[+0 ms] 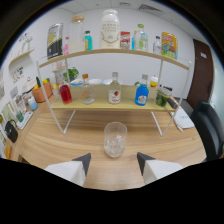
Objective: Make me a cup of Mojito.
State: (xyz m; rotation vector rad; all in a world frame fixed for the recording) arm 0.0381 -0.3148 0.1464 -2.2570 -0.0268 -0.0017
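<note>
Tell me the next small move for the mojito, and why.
Probably ease forward to close on the glass: it stands upright on the table just ahead of the open gripper, not yet between its fingers, with the bottles behind on the shelf.

Bright, even room light; strong fisheye bending at dark rim; overall soft, perhaps slightly blurred.

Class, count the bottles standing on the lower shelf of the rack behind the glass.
4 clearly: a red bottle, a clear bottle, a red-labelled bottle and a blue bottle, in a row on the lower shelf. Items at the shelf ends are unclear, so more may be hidden.
</note>
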